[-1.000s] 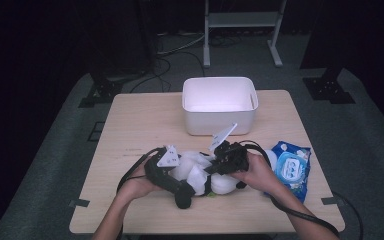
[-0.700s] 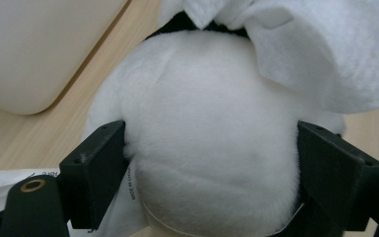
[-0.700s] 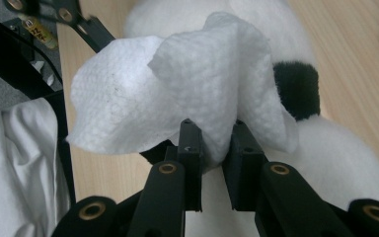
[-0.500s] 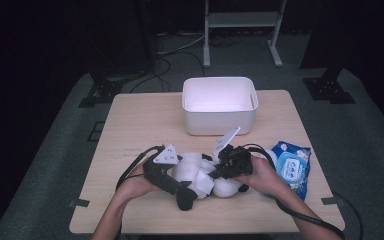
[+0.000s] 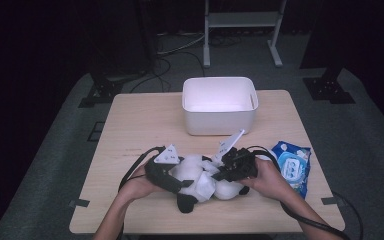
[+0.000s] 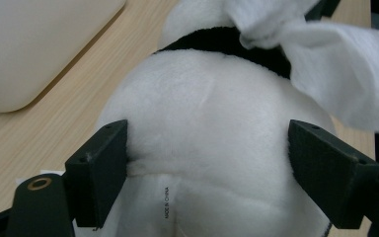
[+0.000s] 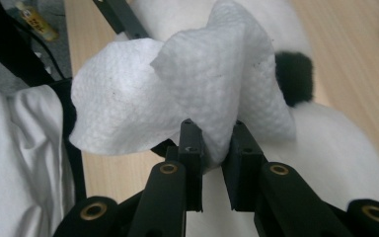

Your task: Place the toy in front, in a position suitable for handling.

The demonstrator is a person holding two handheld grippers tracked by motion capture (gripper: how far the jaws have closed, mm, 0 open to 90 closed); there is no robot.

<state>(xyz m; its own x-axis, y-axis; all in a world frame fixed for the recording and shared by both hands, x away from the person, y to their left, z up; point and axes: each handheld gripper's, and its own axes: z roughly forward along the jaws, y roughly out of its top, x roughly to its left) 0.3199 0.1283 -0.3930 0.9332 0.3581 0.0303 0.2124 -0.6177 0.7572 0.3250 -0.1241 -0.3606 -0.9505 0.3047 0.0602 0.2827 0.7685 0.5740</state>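
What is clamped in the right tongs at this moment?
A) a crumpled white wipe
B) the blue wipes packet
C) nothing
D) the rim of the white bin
A: in the right gripper view the right tongs pinch a crumpled white wipe above the plush toy.

Taking the white bin (image 5: pixel 219 105) at the table's far middle as landmark: the tabletop (image 5: pixel 140 125) left of the bin lies bare and open, as does the narrower strip on the bin's right. On the near side of the bin, a thin band of bare wood separates it from the plush toy (image 5: pixel 200 177), which blocks the middle with the left gripper (image 5: pixel 172 182) and right gripper (image 5: pixel 219 176) crowded against it. Near and to the right of the bin, the blue wipes pack (image 5: pixel 292 167) takes up the edge.
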